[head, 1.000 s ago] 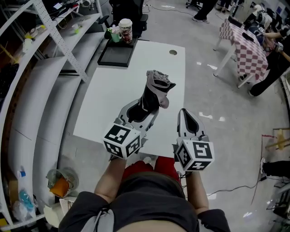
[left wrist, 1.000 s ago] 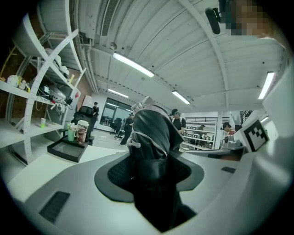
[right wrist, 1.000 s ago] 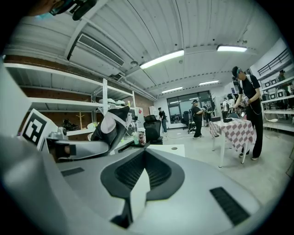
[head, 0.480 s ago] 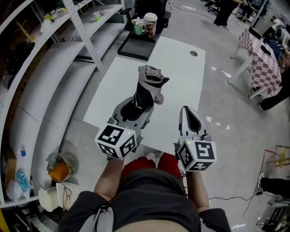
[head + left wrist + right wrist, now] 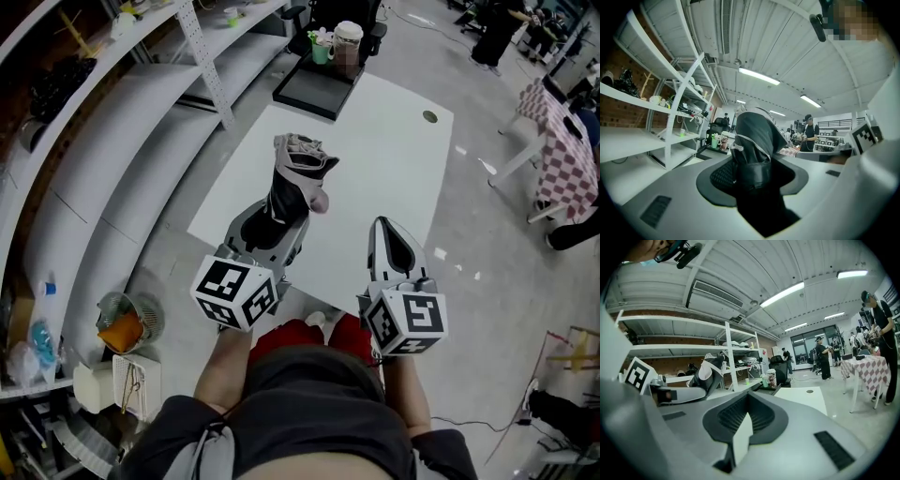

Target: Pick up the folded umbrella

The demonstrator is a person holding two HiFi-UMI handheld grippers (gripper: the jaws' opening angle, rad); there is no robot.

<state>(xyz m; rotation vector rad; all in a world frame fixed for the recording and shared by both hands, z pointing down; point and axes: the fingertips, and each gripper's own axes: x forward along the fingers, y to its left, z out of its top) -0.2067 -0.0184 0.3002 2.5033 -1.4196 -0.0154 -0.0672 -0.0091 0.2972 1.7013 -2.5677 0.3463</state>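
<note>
The folded umbrella (image 5: 296, 180), black with grey fabric bunched at its top, stands out over the white table (image 5: 384, 159). My left gripper (image 5: 273, 228) is shut on its lower end, and the pads press its sides. In the left gripper view the umbrella (image 5: 757, 136) fills the gap between the jaws. My right gripper (image 5: 388, 244) hovers beside it over the table's near edge, jaws together with nothing in them. From the right gripper view the umbrella (image 5: 708, 372) shows to the left, in the other gripper's jaws.
A black tray (image 5: 314, 90), a tall cup (image 5: 348, 43) and green items sit at the table's far end. White shelving (image 5: 112, 112) runs along the left. A checkered table (image 5: 574, 131) and people stand at the right. A bin (image 5: 122, 328) sits on the floor at lower left.
Both grippers have swung sideways together with the umbrella still held. The table now lies further right and up in the head view, and the shelving fills more of the left.
</note>
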